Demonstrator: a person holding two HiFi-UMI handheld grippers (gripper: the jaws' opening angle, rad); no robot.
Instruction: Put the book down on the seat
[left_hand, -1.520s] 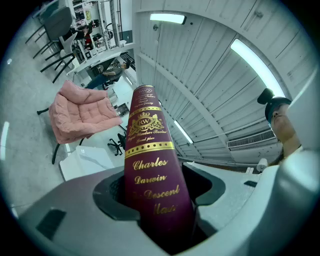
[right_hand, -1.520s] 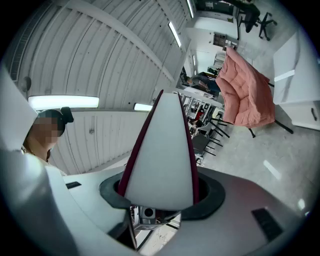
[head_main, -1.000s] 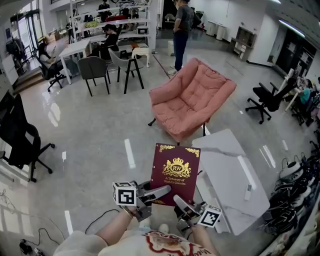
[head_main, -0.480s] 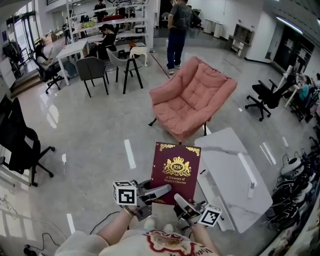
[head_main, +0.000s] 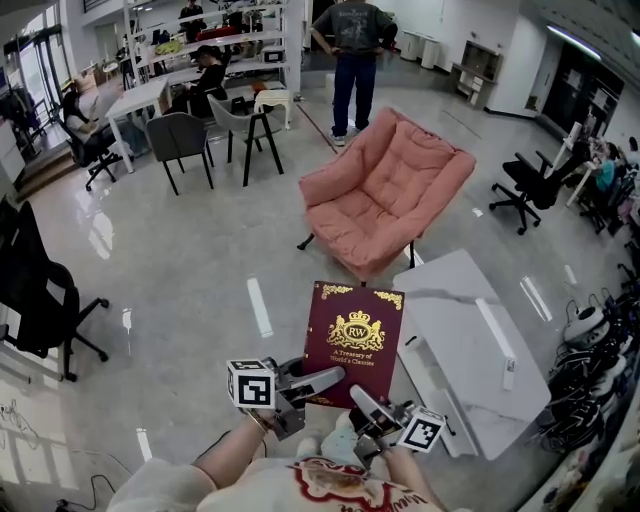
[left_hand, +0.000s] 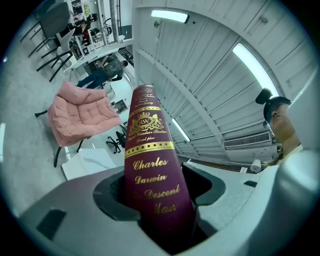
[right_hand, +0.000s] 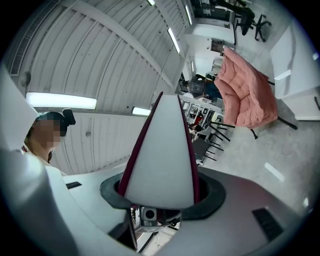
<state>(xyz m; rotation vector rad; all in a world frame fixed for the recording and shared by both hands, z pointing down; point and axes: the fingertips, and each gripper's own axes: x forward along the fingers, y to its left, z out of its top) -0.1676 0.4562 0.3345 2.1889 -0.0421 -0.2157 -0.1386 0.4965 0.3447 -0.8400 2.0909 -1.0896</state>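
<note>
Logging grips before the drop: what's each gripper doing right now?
Left gripper: closed on the book, spine side.
Right gripper: closed on the book, page-edge side.

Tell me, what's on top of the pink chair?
Nothing: the pink chair shows only its bare cushion. The book is apart from it, held in the left gripper and right gripper. The seat hides its own underside.

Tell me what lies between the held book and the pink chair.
Only bare glossy floor separates the book from the pink chair, as the head view shows; the white table stands off to the right.
</note>
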